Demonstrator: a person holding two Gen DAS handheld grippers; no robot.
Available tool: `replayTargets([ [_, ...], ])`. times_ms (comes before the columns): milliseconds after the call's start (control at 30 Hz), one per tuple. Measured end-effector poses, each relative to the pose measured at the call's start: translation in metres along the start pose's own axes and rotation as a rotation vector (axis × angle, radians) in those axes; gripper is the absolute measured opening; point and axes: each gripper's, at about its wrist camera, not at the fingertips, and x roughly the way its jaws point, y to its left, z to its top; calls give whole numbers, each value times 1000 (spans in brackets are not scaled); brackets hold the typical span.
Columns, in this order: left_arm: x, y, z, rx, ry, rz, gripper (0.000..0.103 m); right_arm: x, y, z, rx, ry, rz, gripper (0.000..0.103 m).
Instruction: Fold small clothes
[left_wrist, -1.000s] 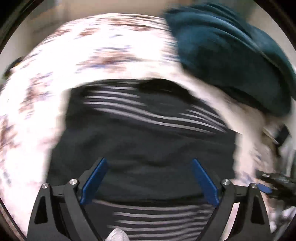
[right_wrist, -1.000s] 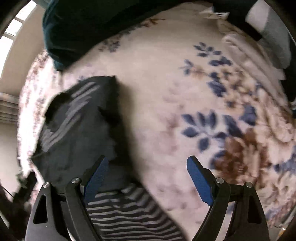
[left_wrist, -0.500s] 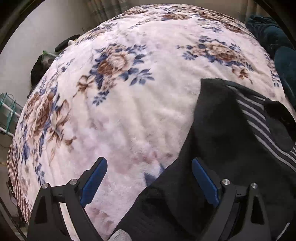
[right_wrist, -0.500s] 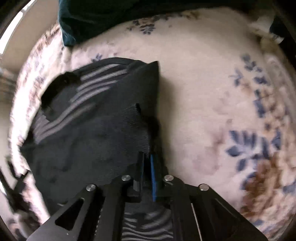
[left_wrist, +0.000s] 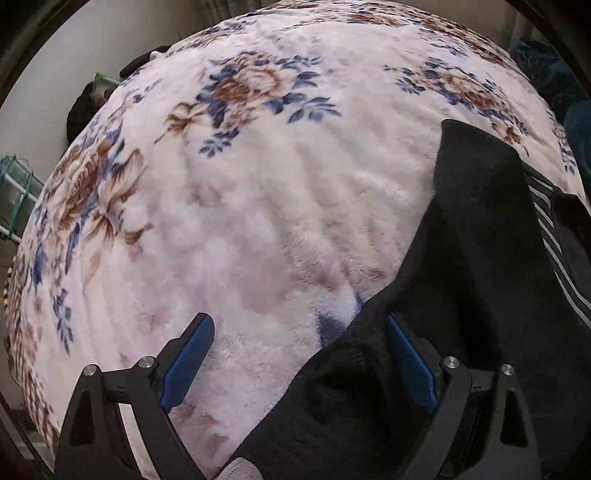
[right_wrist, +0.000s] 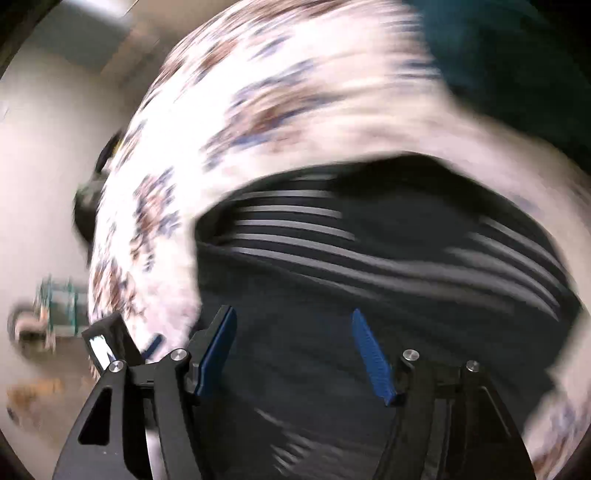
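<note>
A: Left wrist view first. Seeing a dark garment (left_wrist: 480, 266), black with thin pale stripes along its right side, lying on a floral blanket (left_wrist: 240, 206) at lower right of frame.

B: Shape?

A: Looking folded over: plain dark layer on top, striped layer peeking out beneath at right. Upper corner pointing up, left edge running diagonally down toward the bottom.

B: Left gripper (left_wrist: 299, 354)?

A: Spread wide, grasping nothing. Right blue pad (left_wrist: 410, 365) sitting over the garment's edge, left pad (left_wrist: 188, 354) over bare blanket.

B: Room around it?

A: Wide stretch of bare blanket lying left and above the garment. Blanket's edge dropping off at far left, beside a wall. Teal fabric (left_wrist: 554, 77) bunching at upper right.

B: Right wrist view?

A: Heavily blurred. Same dark striped garment (right_wrist: 369, 258) filling centre and lower frame, stripes curving across its upper part.

B: Right gripper (right_wrist: 291, 350)?

A: Released, pads apart, hanging over the dark cloth, gripping nothing.

B: Edges there?

A: Garment's left edge meeting blanket (right_wrist: 277, 110) just left of the fingers; blanket wrapping above and right.
</note>
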Motion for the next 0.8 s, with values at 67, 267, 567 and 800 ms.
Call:
replayTargets([
  [67, 2, 3, -1, -12, 1, -16, 94, 40, 32, 26, -127, 46, -23, 67],
  [267, 9, 12, -1, -38, 14, -65, 95, 96, 61, 45, -301, 128, -96, 3],
  [567, 11, 14, 1, -15, 18, -88, 95, 95, -4, 52, -127, 126, -193, 3],
  [800, 11, 16, 4, -3, 23, -93, 95, 63, -33, 45, -72, 151, -121, 61],
])
